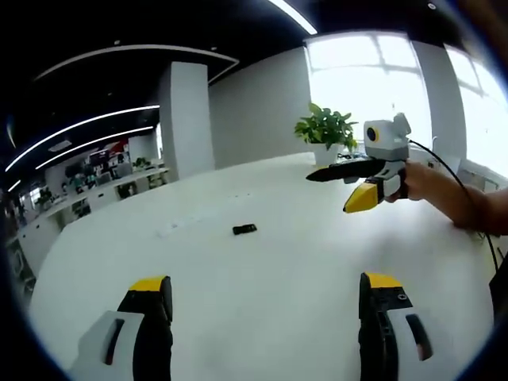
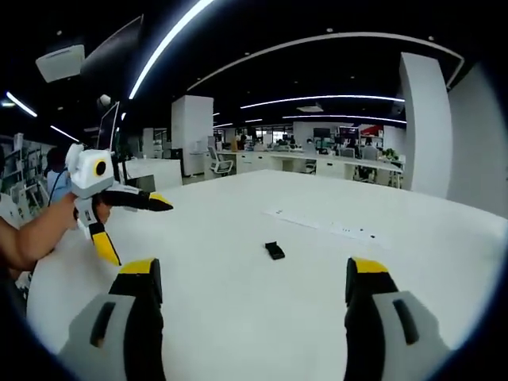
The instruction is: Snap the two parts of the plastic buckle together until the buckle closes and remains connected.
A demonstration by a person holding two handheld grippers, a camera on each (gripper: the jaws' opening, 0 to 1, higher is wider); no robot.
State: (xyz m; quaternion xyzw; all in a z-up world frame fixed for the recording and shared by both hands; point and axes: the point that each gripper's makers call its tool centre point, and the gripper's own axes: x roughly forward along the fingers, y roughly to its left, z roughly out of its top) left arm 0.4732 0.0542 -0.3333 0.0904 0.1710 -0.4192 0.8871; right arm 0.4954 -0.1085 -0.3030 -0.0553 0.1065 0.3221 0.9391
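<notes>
Open-plan office, big white round table (image 1: 262, 294); the small black buckle (image 1: 244, 229) lies alone mid-table, far ahead of both grippers. Our left gripper (image 1: 266, 298) & right gripper (image 2: 252, 282) are both spread wide, holding nothing. We judge neither clearly nearer; buckle's long axis runs roughly left-right in the left gripper view.

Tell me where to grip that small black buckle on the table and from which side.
The buckle lies flat and alone on the white table, too small to make out its parts. Probably come down from above with the open right claw and pinch across its narrow width, since its long sides look free.
</notes>
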